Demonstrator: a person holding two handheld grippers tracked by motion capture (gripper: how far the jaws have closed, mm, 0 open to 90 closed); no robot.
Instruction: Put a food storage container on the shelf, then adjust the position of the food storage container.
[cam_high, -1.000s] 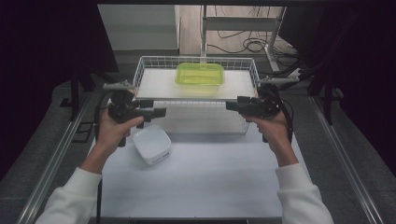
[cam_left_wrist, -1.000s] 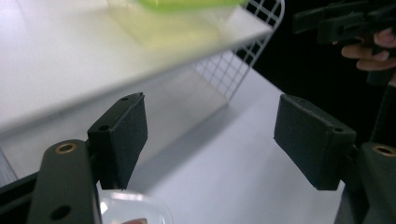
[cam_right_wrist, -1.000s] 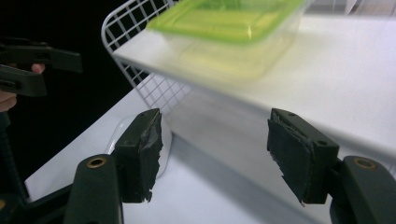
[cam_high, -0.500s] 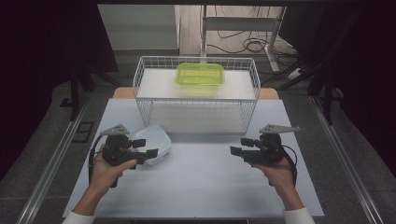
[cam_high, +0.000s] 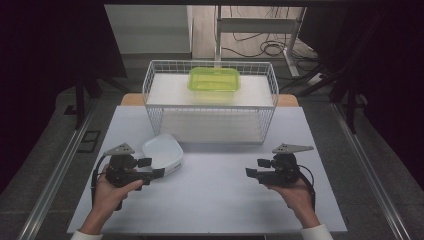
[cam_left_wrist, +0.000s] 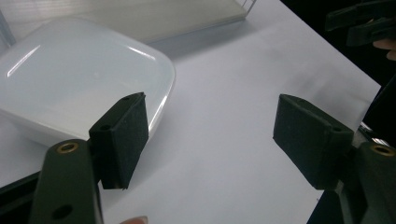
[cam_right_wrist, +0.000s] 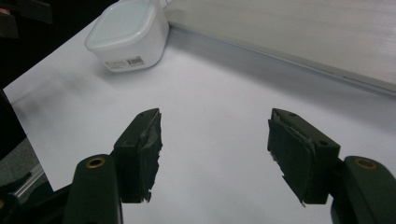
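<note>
A white lidded container (cam_high: 162, 154) rests on the white table (cam_high: 215, 200), left of centre. My left gripper (cam_high: 152, 167) is just in front of it, pointing right, jaws open and empty. In the left gripper view the container (cam_left_wrist: 79, 88) lies behind the left pad (cam_left_wrist: 122, 137), apart from it, and the open gripper (cam_left_wrist: 212, 126) has only table between its jaws. My right gripper (cam_high: 254, 168) is low at the right, pointing left, open and empty. The right gripper view has the gripper (cam_right_wrist: 215, 144) wide over bare table, with the container (cam_right_wrist: 127, 35) far off.
A white wire basket (cam_high: 210, 102) stands at the back of the table with a green lidded container (cam_high: 214, 79) on its upper shelf. The basket's base board (cam_right_wrist: 303, 32) lies ahead of the right gripper. Dark floor and cables surround the table.
Both hands have come down from in front of the basket and back toward the near side of the table. The jaws stand as wide as before. The white container has not moved.
</note>
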